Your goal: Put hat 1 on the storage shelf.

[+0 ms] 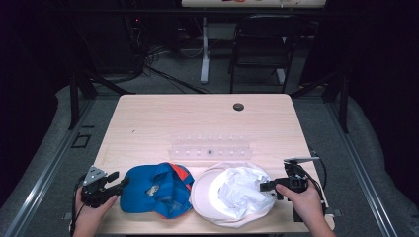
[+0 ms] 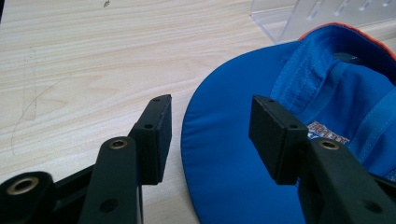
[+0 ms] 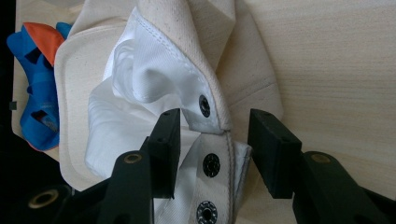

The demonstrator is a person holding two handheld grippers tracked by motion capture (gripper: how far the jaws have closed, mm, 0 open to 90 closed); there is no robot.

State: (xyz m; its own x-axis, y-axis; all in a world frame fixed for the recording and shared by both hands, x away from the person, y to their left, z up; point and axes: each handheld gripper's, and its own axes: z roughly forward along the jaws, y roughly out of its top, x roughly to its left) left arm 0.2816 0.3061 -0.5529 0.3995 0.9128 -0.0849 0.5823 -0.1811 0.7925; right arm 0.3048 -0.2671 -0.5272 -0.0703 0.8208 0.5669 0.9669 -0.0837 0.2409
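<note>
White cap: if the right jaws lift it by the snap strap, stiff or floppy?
Likely floppy: the white cap lies crumpled, its lining bunched in folds. The snap strap looks thin, so it may sag. The brim looks flat, probably stiffer.

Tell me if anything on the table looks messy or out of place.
Both caps lie upside down. The white cap is crumpled, its lining bunched and its snap strap undone. The blue cap is folded over, showing orange. The clear rack behind them holds nothing.
</note>
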